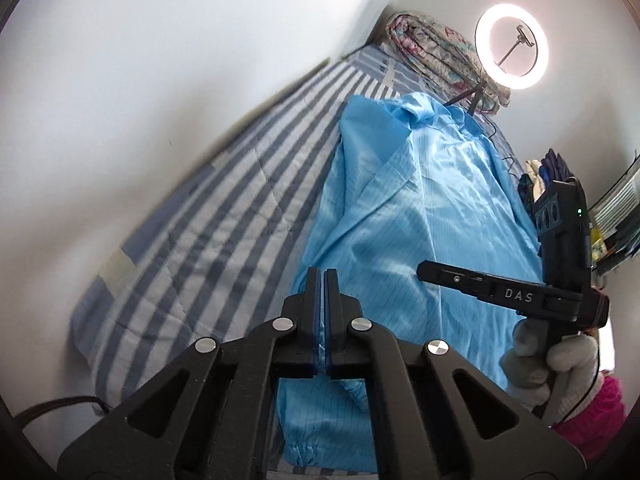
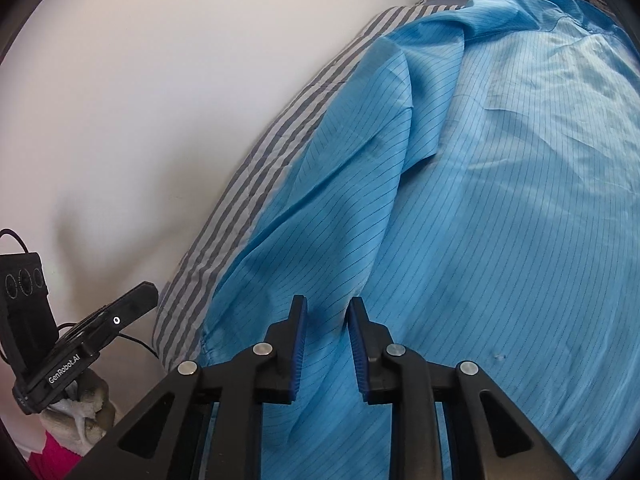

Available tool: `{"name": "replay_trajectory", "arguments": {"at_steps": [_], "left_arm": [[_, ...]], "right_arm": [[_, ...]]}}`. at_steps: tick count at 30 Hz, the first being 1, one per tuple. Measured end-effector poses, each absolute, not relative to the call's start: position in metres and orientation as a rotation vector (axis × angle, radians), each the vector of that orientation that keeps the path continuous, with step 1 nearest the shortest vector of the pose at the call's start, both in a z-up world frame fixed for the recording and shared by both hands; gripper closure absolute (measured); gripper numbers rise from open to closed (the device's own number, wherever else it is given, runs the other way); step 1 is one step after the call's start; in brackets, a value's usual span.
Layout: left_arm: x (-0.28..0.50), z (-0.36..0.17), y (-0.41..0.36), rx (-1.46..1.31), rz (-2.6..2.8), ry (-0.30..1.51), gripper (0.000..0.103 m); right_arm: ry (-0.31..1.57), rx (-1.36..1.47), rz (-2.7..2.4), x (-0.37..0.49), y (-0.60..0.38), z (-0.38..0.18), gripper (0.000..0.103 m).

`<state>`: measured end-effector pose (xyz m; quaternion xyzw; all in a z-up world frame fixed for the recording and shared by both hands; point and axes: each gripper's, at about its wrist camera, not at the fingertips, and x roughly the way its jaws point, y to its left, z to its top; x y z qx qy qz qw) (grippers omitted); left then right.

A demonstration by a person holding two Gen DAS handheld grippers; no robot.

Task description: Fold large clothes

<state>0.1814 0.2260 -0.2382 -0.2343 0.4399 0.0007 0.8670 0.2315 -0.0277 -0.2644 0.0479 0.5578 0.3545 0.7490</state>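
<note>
Blue coat [image 1: 424,216] is lying long and flat on the striped bed [image 1: 192,232], so it is ready for folding. Its collar is pointing toward 12 o'clock, near the ring light [image 1: 511,46] and the rolled flowery blanket [image 1: 432,44]. One side looks to be folded in already, with a sleeve lying on top.

Left gripper [image 1: 323,280] is sitting at 6 o'clock in its own view, over the coat's near left edge. Its jaws are pressed together. I cannot tell if any cloth is pinched between them. Maybe it is getting a hold of the hem.

Right gripper [image 2: 327,316] is hovering over the coat's near end. Its jaws are a little apart, with blue cloth showing under the gap, but the pads are not squeezing it.

Gloved hands are holding both tools, the right hand [image 1: 548,364] at 4 o'clock in the left view. Its tool is saying "DAS" on the side. In the right view, the left tool at 8 o'clock is saying "GenRobot.AI".
</note>
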Motion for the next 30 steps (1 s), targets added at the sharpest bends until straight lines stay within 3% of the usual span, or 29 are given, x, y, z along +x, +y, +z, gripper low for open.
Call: {"name": "replay_trajectory", "arguments": {"at_steps": [1, 2, 3, 6, 9, 10, 11, 12, 22, 24, 26, 30], "left_arm": [[0.184, -0.241, 0.228, -0.514, -0.014, 0.941, 0.092], [0.186, -0.245, 0.228, -0.526, -0.019, 0.954, 0.073], [0.188, -0.245, 0.224, -0.52, -0.016, 0.956, 0.06], [0.194, -0.252, 0.208, -0.435, -0.001, 0.993, 0.049], [0.205, -0.267, 0.194, -0.349, 0.048, 1.049, 0.049], [0.206, -0.271, 0.191, -0.33, 0.059, 1.061, 0.052], [0.208, -0.275, 0.19, -0.309, 0.075, 1.072, 0.077], [0.209, -0.279, 0.19, -0.293, 0.096, 1.084, 0.096], [0.184, -0.217, 0.207, -0.176, 0.193, 0.853, 0.102], [0.173, -0.193, 0.207, -0.153, 0.171, 0.768, 0.102], [0.164, -0.174, 0.204, -0.117, 0.151, 0.703, 0.102], [0.151, -0.155, 0.185, -0.062, 0.063, 0.637, 0.102]], "right_arm": [[1.22, 0.086, 0.758, 0.232, -0.025, -0.264, 0.083], [1.226, 0.063, 0.735, 0.232, -0.021, -0.265, 0.087], [1.233, 0.043, 0.709, 0.233, -0.02, -0.267, 0.089], [1.244, 0.025, 0.685, 0.235, -0.019, -0.271, 0.097], [1.245, 0.032, 0.678, 0.236, -0.025, -0.273, 0.1], [1.245, 0.037, 0.681, 0.234, -0.032, -0.272, 0.1], [1.245, 0.043, 0.686, 0.234, -0.033, -0.272, 0.1], [1.245, 0.047, 0.696, 0.233, -0.033, -0.271, 0.1], [1.21, 0.089, 0.754, 0.219, -0.071, -0.253, 0.089], [1.19, 0.097, 0.756, 0.216, -0.072, -0.245, 0.081], [1.153, 0.124, 0.759, 0.22, -0.076, -0.233, 0.066], [1.094, 0.2, 0.75, 0.236, -0.088, -0.205, 0.062]]}}
